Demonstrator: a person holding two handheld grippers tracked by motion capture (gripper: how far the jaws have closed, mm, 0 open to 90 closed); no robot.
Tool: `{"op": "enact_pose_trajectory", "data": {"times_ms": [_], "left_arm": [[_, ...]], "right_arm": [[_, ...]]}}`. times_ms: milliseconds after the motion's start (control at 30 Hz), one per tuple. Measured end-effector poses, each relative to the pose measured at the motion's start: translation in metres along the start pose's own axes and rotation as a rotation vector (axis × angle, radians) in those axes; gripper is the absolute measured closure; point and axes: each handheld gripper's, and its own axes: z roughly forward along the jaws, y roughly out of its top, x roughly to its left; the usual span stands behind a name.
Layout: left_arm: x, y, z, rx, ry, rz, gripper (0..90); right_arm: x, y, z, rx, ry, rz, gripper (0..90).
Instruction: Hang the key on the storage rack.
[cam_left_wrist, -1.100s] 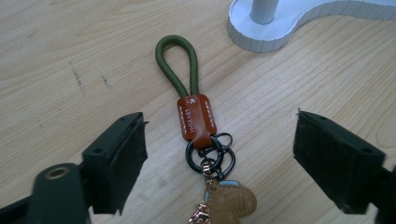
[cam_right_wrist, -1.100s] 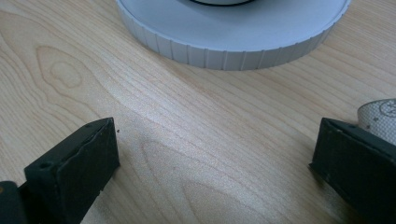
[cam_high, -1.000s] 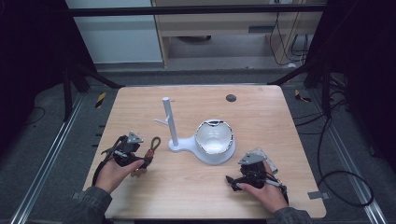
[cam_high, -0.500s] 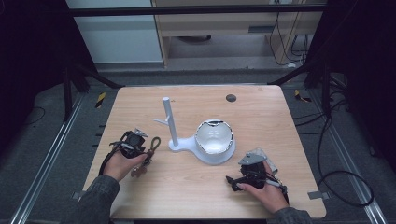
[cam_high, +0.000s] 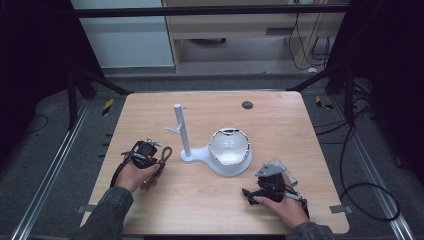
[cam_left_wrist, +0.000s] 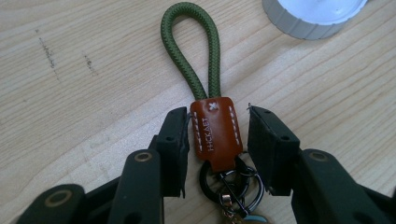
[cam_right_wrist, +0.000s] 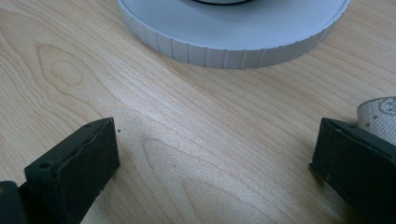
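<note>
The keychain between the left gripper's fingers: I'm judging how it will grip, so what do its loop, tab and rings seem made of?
The keychain's loop looks like braided green cord, by its woven ribbing. The tab looks like smooth brown leather or a look-alike, with white stitching and a stamped word. The rings look like dark metal, by their glints. The tabletop looks like matte pale wood or laminate, by its grain.

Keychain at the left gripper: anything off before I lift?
Slightly. The keychain's brown leather tab sits off-centre between the left gripper's jaws: it touches one pad while a gap remains at the other. The green cord loop lies flat and undamaged.
</note>
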Motion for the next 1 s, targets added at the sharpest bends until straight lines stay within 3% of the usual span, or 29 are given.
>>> {"op": "enact_pose_trajectory", "data": {"times_ms": [567,1000], "left_arm": [[0.0017,0.0011,0.0053,0.021,-0.009,-0.017,60.1],[0.0005,0.0022,0.0072,0.028,-0.009,0.012,64.8]], "right_arm": [[0.0000,0.0000,0.0000,0.000,0.000,-0.001,0.4],[0.0002,-0.0003,-0.0002,-0.003,0.000,-0.002,0.4]]}}
